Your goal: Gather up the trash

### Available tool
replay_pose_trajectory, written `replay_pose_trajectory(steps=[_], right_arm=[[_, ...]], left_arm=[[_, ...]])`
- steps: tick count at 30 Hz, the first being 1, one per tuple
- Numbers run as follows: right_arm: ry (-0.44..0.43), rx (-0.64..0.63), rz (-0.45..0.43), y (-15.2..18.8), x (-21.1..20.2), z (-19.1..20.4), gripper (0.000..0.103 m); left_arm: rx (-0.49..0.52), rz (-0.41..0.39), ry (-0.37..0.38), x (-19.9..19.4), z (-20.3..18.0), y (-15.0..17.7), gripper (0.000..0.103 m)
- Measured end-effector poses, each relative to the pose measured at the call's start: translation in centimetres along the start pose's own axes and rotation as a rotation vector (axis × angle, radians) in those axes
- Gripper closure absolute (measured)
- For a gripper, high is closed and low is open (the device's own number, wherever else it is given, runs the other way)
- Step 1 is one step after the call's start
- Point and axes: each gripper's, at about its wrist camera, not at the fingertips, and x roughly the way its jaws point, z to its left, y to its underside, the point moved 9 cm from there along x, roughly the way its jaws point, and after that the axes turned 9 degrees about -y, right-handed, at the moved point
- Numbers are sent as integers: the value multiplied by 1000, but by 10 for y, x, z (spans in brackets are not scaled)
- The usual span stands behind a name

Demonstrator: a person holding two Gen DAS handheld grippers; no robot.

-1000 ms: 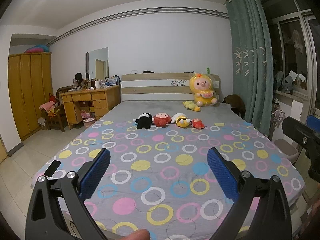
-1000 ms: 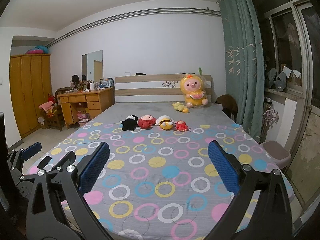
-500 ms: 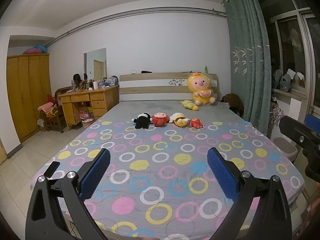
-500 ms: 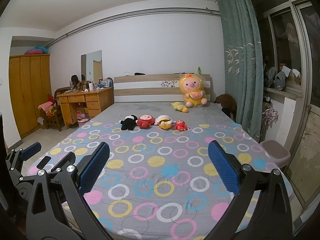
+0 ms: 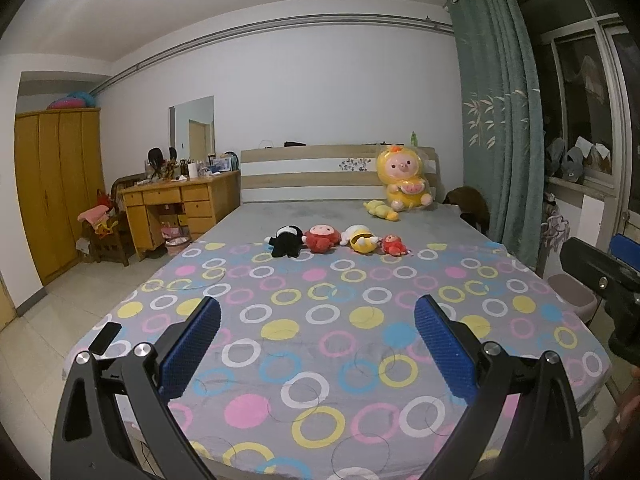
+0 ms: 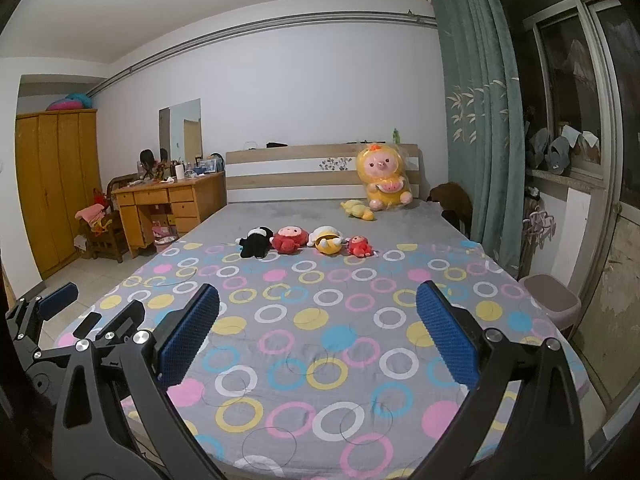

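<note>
Left wrist view showed the left tool (image 5: 316, 322) held over the foot of a bed (image 5: 360, 344), its blue-padded fingers spread wide with nothing between them. The right tool (image 6: 318, 320) hung the same way in its own view, wide apart and empty, just beside the left one, which showed at the lower left edge there.

How far along the job stood could not be settled. No scrap, wrapper or other obvious trash showed on the circle-patterned cover, and neither tool carried anything. That would fit a bed already cleared of rubbish, and it would equally fit a moment when the rubbish lay somewhere out of sight, on the floor or below the cameras' edge. A pinkish lidded bin (image 6: 554, 300) stood on the floor at the bed's right side, near the curtain (image 6: 476, 128); its lid lay shut, so what it held could not be seen.

On the bed, a row of four small plush toys (image 5: 338, 240) lay across the middle, well ahead of both tools, with a large yellow plush (image 5: 402, 178) against the headboard and a small yellow one before it. These looked like belongings, not rubbish. A thin dark item (image 5: 105, 338) lay at the bed's near left corner, just left of the left tool; too small to identify.
</note>
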Motion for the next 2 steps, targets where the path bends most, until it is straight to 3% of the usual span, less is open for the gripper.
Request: replay_pose_trajectory(steps=[2], right_arm=[[1, 0, 0, 0, -1, 0, 7]], left_arm=[[2, 0, -3, 0, 0, 0, 8]])
